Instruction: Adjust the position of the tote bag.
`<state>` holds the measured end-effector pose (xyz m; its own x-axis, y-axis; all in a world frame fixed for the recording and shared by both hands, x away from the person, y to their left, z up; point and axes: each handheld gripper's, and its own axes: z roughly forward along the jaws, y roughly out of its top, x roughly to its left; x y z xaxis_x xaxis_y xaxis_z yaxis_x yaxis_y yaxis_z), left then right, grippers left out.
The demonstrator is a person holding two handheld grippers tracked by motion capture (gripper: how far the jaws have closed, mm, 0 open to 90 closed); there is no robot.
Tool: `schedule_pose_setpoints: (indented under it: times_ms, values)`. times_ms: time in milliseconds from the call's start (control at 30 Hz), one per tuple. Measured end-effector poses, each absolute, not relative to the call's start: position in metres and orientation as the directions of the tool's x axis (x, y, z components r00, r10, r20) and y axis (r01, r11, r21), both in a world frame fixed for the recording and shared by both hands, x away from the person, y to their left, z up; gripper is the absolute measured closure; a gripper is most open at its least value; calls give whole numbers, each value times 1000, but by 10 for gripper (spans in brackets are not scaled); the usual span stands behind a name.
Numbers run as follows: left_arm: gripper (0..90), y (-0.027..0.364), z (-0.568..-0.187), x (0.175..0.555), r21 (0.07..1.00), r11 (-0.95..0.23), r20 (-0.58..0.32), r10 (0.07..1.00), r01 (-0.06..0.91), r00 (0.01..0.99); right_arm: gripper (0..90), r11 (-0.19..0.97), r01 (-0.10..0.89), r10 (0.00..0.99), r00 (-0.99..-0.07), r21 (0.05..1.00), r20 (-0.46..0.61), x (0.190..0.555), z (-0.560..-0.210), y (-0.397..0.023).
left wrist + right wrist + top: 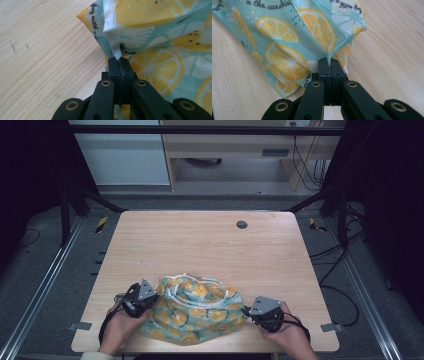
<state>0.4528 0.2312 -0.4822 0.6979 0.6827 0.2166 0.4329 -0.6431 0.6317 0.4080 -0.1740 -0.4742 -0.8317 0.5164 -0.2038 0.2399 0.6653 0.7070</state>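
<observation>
Lemon-print cloth [197,312] lies bunched at near edge of wooden table [210,240], btwn both hands. Left gripper [119,60]: jaws closed, pinching cloth's white-trimmed edge [111,37]. Right gripper [329,61]: jaws closed on a fold at cloth's opposite side. White trim visible along cloth's far edge.

- The wooden table [210,245] is seen from above the person's side in the high view, looking forward and down, far enough off that the floor and furniture beyond are taken in.
- The lemon-print cloth [160,50] is viewed at very close range along the left gripper [119,59].
- The same cloth [294,37] is viewed equally closely along the right gripper [329,60].
- Cloth and tabletop are shared by all three views.
</observation>
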Motion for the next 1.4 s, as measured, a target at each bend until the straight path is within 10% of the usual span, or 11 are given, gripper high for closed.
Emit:
schedule_pose_setpoints:
  times_ms: [300, 567, 733, 1000, 1400]
  values:
    - [899, 235, -480, 445, 631, -639, 195, 679, 440, 707, 850, 645, 246, 535, -821, 723, -199, 405, -472, -179]
    - [666, 245, -472, 429, 665, -600, 182, 707, 444, 683, 389, 565, 275, 611, -773, 778, -171, 394, -462, -193]
    - [521, 253, -460, 418, 723, -543, 165, 736, 427, 657, 260, 500, 275, 639, -758, 821, -135, 390, -444, -199]
    - [372, 248, -433, 411, 799, -469, 124, 739, 375, 662, 442, 457, 259, 637, -763, 851, -110, 410, -414, -189]
    - [398, 204, -410, 465, 738, -522, 82, 698, 427, 711, 624, 493, 260, 615, -779, 830, -121, 440, -417, -160]
